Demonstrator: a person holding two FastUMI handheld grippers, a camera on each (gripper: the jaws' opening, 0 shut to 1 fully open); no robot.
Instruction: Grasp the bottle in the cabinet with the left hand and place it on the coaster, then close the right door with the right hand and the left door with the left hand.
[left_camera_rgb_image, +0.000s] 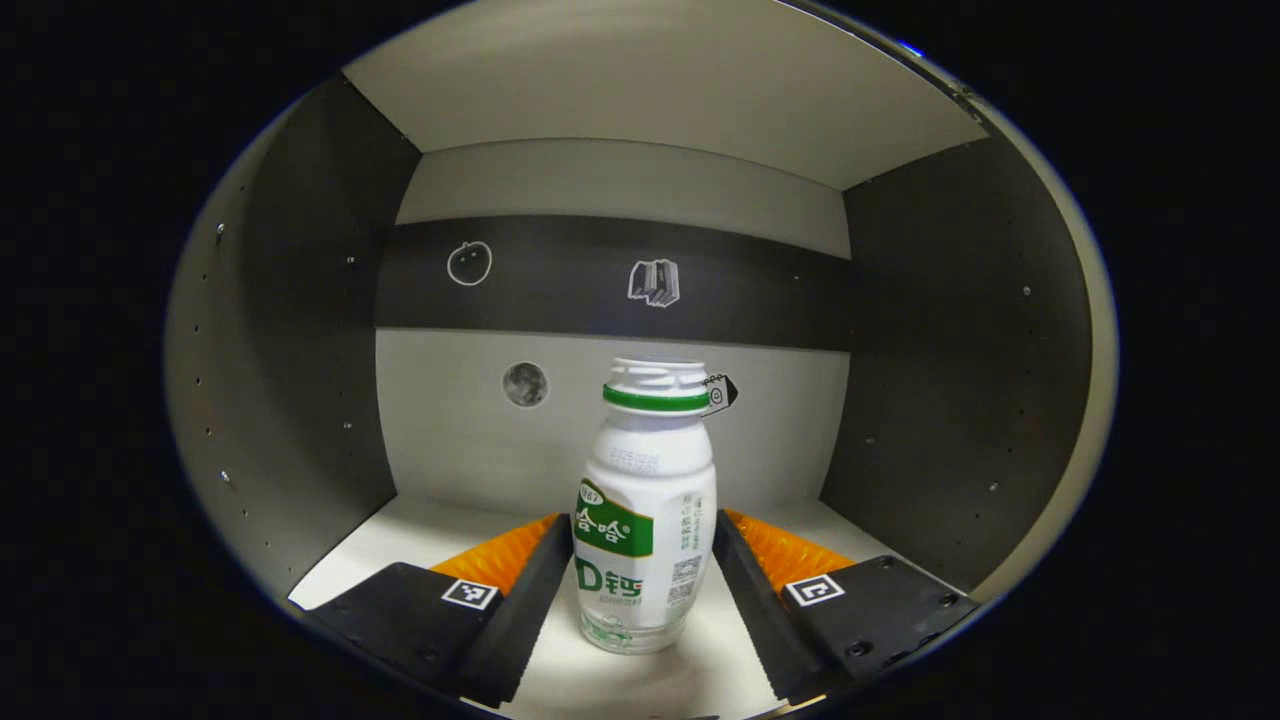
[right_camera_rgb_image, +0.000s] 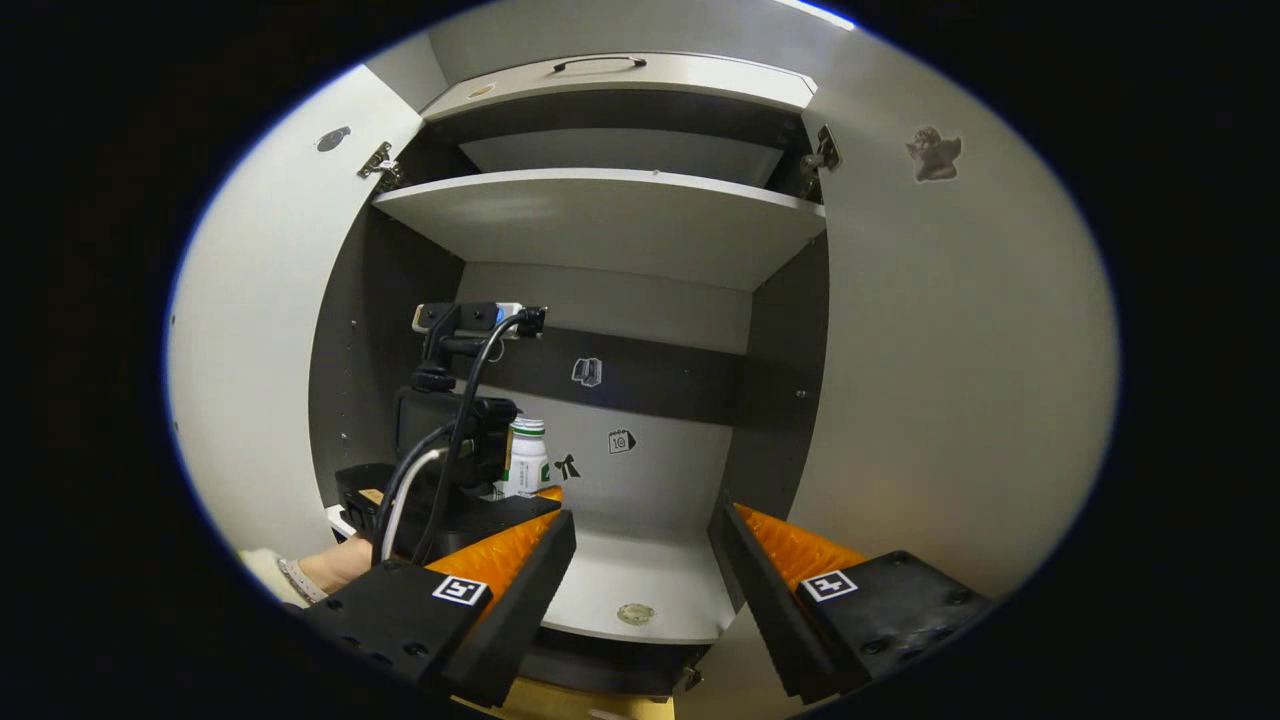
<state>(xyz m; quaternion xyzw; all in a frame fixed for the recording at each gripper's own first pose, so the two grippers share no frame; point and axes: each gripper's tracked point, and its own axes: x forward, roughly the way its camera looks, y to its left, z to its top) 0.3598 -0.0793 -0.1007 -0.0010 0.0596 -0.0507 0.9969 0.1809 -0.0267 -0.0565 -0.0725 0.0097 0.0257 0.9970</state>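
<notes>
A white bottle (left_camera_rgb_image: 645, 520) with a green band under its cap stands upright on the cabinet's lower shelf (left_camera_rgb_image: 400, 530). My left gripper (left_camera_rgb_image: 643, 525) is open, its fingers on either side of the bottle's lower half, very close to its flanks. In the right gripper view the same bottle (right_camera_rgb_image: 527, 458) stands deep in the cabinet at the left, with the left gripper (right_camera_rgb_image: 515, 493), its camera and cables, and the hand holding it in front. My right gripper (right_camera_rgb_image: 642, 515) is open and holds nothing, in front of the cabinet opening.
Both cabinet doors stand open: the left door (right_camera_rgb_image: 260, 330) and the right door (right_camera_rgb_image: 950, 380) with a small sticker. An upper shelf (right_camera_rgb_image: 600, 215) spans the cabinet. The cabinet's side walls (left_camera_rgb_image: 290, 400) close in around the left gripper. Small stickers dot the back wall (left_camera_rgb_image: 620, 280).
</notes>
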